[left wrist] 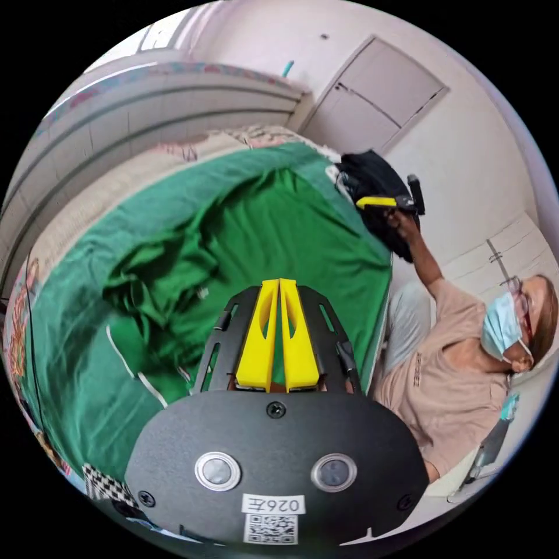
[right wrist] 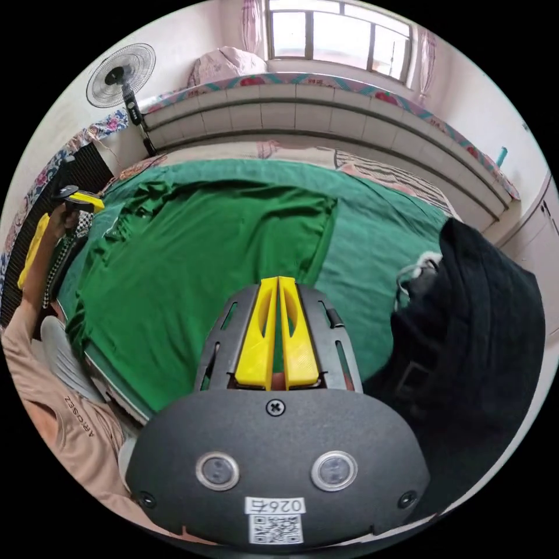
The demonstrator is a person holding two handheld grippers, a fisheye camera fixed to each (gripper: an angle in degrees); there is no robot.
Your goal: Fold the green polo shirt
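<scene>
Both yellow claws, left gripper (left wrist: pixel 279 283) and right gripper (right wrist: pixel 278 280), are pinched closed on nothing above the green polo shirt (right wrist: pixel 192 262), which lies spread on the green bedcover (right wrist: pixel 384 244) beside a black garment (right wrist: pixel 471 326).
</scene>
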